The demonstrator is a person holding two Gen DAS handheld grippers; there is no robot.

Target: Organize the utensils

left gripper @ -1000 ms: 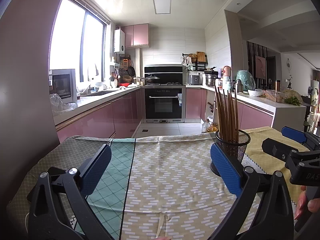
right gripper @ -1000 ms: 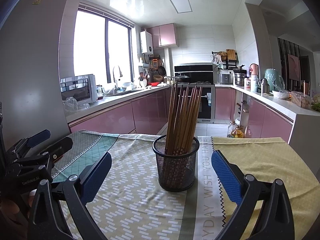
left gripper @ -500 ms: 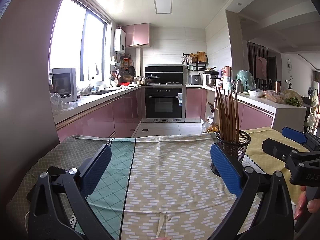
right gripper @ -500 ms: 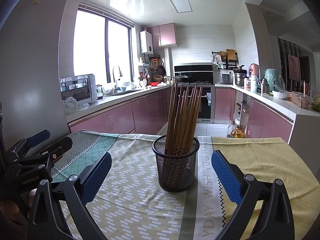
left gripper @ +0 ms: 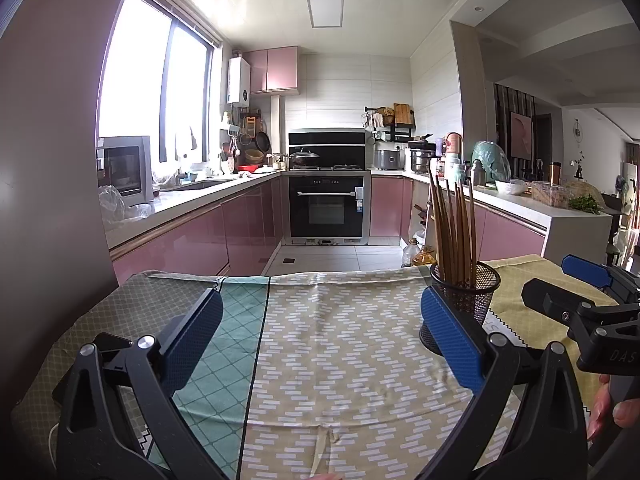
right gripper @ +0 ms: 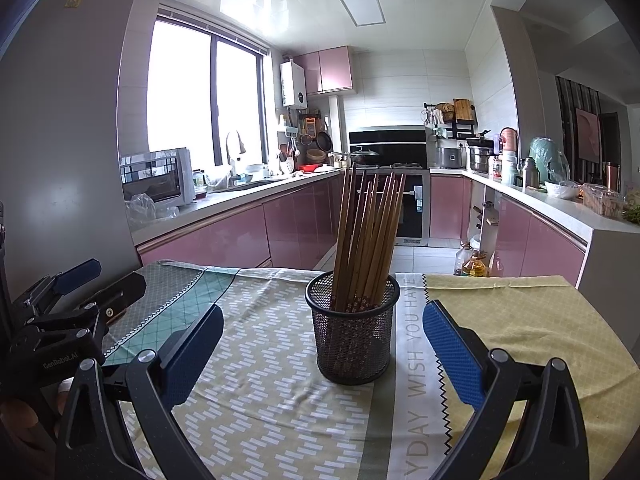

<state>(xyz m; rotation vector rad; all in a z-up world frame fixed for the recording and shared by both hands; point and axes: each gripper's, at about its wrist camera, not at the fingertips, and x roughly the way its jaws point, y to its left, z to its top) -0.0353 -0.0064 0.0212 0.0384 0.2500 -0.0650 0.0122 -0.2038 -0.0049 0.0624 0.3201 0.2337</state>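
Jaws on both tools stand wide apart, gripping nothing. Right gripper has the black mesh holder between its blue pads without touching it; left gripper hovers over bare cloth, the holder just behind its right-hand pad. One holder stands upright on the surface, on a patterned tablecloth, beside the printed lettering strip right of it. Wooden chopsticks stand bundled inside, leaning slightly, roughly a dozen; exact count unclear. Beyond the holder lies a kitchen with pink cabinets, a black oven and a window to the left
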